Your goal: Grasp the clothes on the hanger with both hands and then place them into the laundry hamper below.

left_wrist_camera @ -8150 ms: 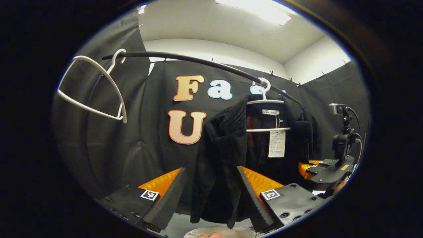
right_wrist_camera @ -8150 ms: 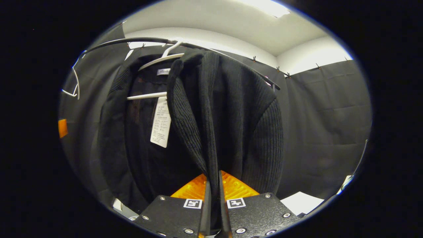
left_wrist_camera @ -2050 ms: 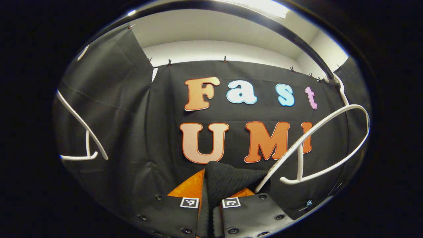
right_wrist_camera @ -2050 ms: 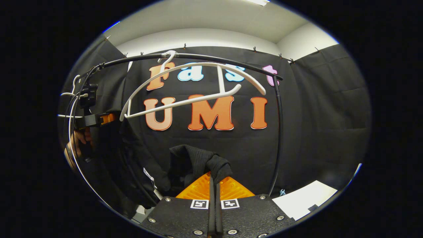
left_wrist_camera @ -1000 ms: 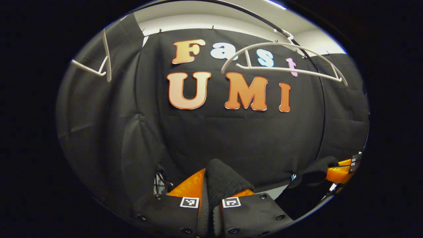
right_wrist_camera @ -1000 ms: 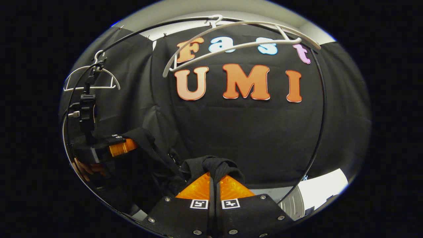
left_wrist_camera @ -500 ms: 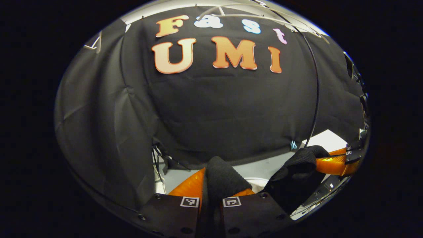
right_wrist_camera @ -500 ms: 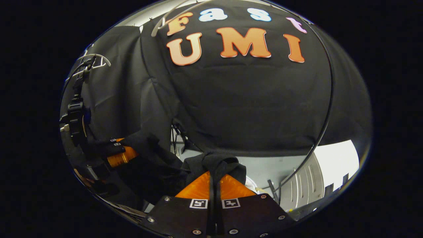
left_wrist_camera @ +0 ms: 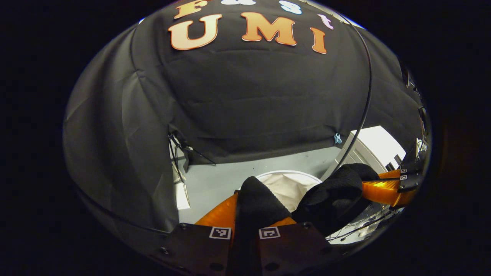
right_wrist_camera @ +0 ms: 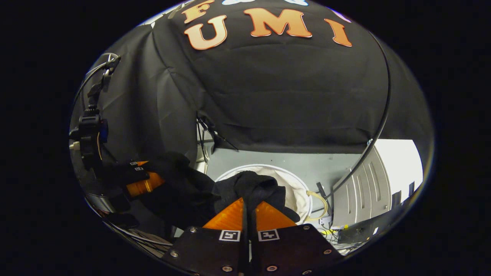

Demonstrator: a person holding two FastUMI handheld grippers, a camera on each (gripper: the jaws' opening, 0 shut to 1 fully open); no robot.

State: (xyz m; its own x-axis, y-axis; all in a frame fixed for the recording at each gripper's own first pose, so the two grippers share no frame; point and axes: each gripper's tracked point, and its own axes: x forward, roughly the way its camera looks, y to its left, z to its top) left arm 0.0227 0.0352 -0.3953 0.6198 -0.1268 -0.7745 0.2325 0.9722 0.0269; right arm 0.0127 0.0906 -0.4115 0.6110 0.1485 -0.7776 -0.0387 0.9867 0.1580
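Note:
The black knitted garment (left_wrist_camera: 257,199) is off the hanger and hangs between both grippers. My left gripper (left_wrist_camera: 251,214) is shut on one bunched edge of it. Farther right in the left gripper view, the right gripper (left_wrist_camera: 383,189) pinches another fold (left_wrist_camera: 337,191). In the right gripper view, my right gripper (right_wrist_camera: 247,205) is shut on a black fold (right_wrist_camera: 253,186), and the cloth sags leftward to the left gripper (right_wrist_camera: 144,184). The round white laundry hamper (left_wrist_camera: 287,182) (right_wrist_camera: 301,191) stands on the floor just beyond and below the garment, partly hidden by it.
A thin black rack pole (left_wrist_camera: 366,96) (right_wrist_camera: 379,126) curves down to the floor right of the hamper. Grey floor (left_wrist_camera: 215,180) lies around it. A grey slatted panel (right_wrist_camera: 356,199) stands at the right, with cables beside it. A black camera mount (right_wrist_camera: 90,130) is at the left.
Both grippers have come down with the garment. The white hangers and the rail's top have slid out past the upper edge, and the hamper has come into view below.

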